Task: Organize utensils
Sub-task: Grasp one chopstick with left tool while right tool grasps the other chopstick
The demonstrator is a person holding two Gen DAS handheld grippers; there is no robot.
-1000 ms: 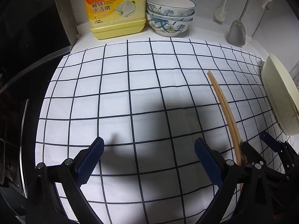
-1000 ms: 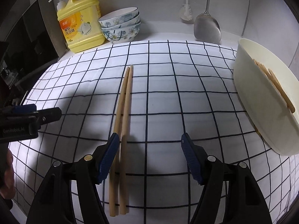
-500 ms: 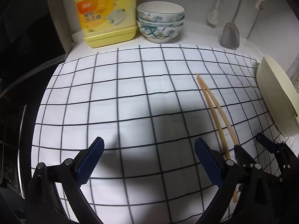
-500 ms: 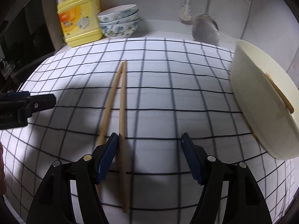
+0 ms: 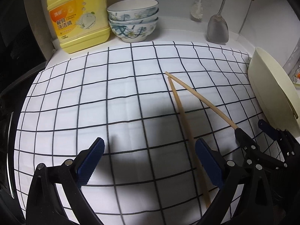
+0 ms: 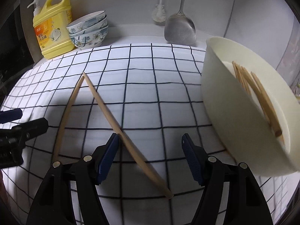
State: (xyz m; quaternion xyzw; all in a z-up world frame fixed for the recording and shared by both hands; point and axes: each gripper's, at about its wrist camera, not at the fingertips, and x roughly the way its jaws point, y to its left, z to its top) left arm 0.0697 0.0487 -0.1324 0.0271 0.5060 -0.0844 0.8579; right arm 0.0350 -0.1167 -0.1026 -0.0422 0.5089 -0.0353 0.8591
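Hovering over checked cloth (image 6: pixel 150 97): right gripper (image 6: pixel 150 155) gaping wide astride one splayed chopstick (image 6: pixel 120 129); left gripper (image 5: pixel 150 161) gaping wide, holding nothing; cream bowl (image 6: pixel 223 112) sitting at right edge.

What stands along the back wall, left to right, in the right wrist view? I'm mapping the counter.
Yellow detergent bottle → stacked floral bowls → hanging white brush → metal spatula.

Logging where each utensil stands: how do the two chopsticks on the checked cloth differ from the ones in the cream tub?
The loose chopsticks lie flat on the checked cloth, splayed in a V with far tips nearly touching; the tub chopsticks are bundled close, leaning inside the cream tub. The loose pair is two; the tub holds more. All are plain light wood.
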